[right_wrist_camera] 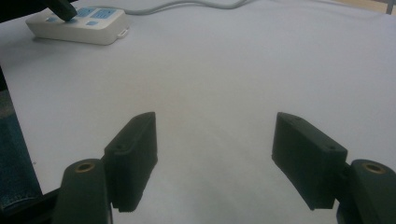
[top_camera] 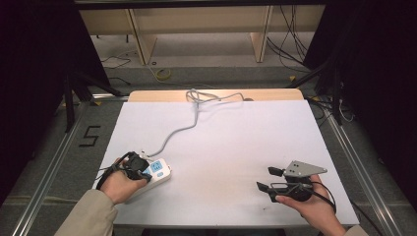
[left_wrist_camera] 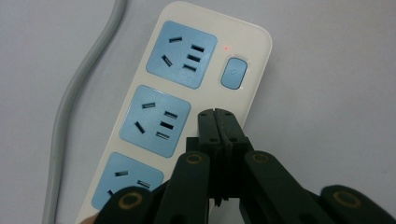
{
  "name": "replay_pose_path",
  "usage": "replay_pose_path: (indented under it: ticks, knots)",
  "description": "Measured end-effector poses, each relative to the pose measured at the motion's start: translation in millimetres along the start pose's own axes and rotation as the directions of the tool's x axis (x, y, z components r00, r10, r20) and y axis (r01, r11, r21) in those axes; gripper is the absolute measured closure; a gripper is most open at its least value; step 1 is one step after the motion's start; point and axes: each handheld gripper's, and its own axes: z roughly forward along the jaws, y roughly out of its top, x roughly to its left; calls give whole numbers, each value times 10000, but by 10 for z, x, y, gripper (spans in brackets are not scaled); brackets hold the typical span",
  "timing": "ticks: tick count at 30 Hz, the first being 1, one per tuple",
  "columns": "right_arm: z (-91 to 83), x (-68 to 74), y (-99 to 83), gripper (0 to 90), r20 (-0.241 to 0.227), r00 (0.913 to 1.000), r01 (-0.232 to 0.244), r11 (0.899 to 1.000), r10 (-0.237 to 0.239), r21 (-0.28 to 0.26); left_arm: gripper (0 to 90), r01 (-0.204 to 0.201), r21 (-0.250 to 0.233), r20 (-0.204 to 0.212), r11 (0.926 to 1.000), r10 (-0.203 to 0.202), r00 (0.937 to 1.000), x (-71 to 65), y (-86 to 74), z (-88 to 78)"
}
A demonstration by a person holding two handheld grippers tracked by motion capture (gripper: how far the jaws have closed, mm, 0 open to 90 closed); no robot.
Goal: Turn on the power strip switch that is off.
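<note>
A white power strip [top_camera: 158,173] with blue sockets lies at the table's front left, its grey cable [top_camera: 184,125] running to the far edge. In the left gripper view the strip [left_wrist_camera: 254,60] shows three blue sockets, a blue switch [left_wrist_camera: 233,72] and a small red light beside it. My left gripper [left_wrist_camera: 216,116] is shut, jaws pressed together with nothing between them, tips hovering over the strip's edge below the switch. The left gripper [top_camera: 142,169] sits over the strip's near end. My right gripper [top_camera: 268,178] is open above bare table at the front right; its jaws [right_wrist_camera: 215,154] stand wide apart, empty.
The white tabletop [top_camera: 236,142] has a wooden strip [top_camera: 216,94] along its far edge. The cable coils in a loop [top_camera: 196,96] at the back. Metal rails [top_camera: 54,162] flank the table, and loose wires lie on the floor behind it.
</note>
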Motion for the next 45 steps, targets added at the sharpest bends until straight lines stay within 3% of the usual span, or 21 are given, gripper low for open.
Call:
replay_pose_path:
  ticks: [2, 5, 11, 15, 19, 45]
  knots:
    - [0, 0, 0, 314, 1, 10000, 0, 10000, 0, 2, 898, -57, 107, 289, 9999, 54, 9996, -19, 2, 15]
    - [-1, 1, 0, 314, 5, 10000, -7, 10000, 7, -1, 898, -140, 111, 100, 9998, 139, 9999, -38, 18, 19]
    - [-3, 0, 0, 314, -7, 10000, -9, 10000, 9, -1, 898, -35, -29, 104, 10000, 35, 9999, -32, 18, 17]
    - [1, -4, -1, 314, -24, 10000, -1, 10000, 1, -13, 898, -14, -160, -181, 9999, 11, 9998, -13, 36, -19]
    - [0, -3, -2, 314, -16, 10000, -14, 10000, 14, -1, 898, 149, -98, -50, 9998, -150, 9999, 25, 20, 4]
    - [-1, 5, -1, 314, -11, 10000, 5, 10000, -5, -1, 899, 14, 154, -55, 9999, -13, 10000, 26, 38, 23]
